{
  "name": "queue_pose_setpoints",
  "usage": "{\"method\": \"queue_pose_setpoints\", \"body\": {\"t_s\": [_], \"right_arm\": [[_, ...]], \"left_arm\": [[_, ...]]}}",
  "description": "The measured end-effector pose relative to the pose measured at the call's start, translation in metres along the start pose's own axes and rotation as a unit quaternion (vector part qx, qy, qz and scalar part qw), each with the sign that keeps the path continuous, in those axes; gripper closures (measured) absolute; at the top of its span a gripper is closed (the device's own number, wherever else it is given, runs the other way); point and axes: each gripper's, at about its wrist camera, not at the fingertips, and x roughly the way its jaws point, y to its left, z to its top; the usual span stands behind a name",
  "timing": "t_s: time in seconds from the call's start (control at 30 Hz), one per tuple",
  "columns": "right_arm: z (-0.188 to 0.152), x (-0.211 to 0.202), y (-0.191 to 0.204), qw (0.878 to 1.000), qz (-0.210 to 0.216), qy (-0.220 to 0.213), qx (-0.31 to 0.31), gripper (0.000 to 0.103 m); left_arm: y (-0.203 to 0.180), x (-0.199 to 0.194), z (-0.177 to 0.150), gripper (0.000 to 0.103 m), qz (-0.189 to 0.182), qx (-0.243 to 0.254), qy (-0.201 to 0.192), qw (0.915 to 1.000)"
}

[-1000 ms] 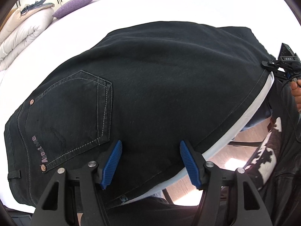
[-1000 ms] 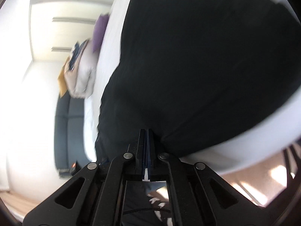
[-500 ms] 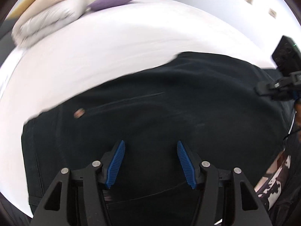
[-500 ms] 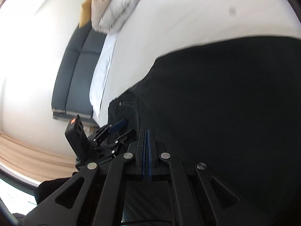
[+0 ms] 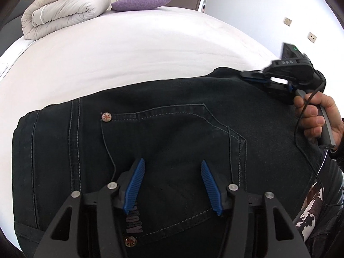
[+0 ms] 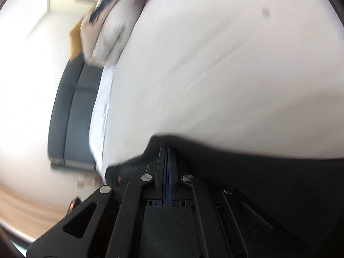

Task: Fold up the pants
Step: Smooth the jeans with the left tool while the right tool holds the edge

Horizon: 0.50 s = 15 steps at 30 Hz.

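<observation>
Black jeans (image 5: 172,129) lie flat on the white bed (image 5: 129,53), back pocket up with a rivet at each corner. My left gripper (image 5: 172,163) hovers over the pocket; its blue pads stand apart and are closing, with only flat fabric below them. A hand (image 5: 316,116) holds my right gripper (image 5: 247,75) at the jeans' far right edge. Its jaws are pressed together, and the dark cloth (image 6: 258,172) rises to a peak at the tips (image 6: 166,149), so it looks pinched there.
A rolled beige duvet (image 5: 64,10) and a purple pillow (image 5: 139,2) lie at the head of the bed. A dark sofa (image 6: 73,116) stands beside the bed. The person's patterned clothing (image 5: 309,215) is at the lower right.
The right gripper has swept across with the jeans' edge toward the pocket end. The left gripper has shifted over the pocket and its pads have come slightly closer together.
</observation>
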Motion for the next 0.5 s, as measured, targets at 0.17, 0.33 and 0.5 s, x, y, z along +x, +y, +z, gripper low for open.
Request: {"method": "queue_pose_setpoints", "body": {"t_s": [0.17,0.33,0.5], "right_arm": [[-0.009,-0.104,-0.038,0.990,-0.008,-0.119,0.080,0.097],[-0.055,-0.103,-0.012,0.999,0.025,-0.040,0.015,0.097],[-0.072,-0.093,-0.042,0.997,0.016,-0.048,0.064,0.103]], "left_arm": [[-0.006,-0.006,0.004,0.048,0.022,-0.015,0.006,0.9996],[-0.069,-0.011,0.031,0.047,-0.005,0.020,-0.013,0.9997],[-0.125,0.029,0.035,0.046,0.016,0.062,0.032,0.9974]]}}
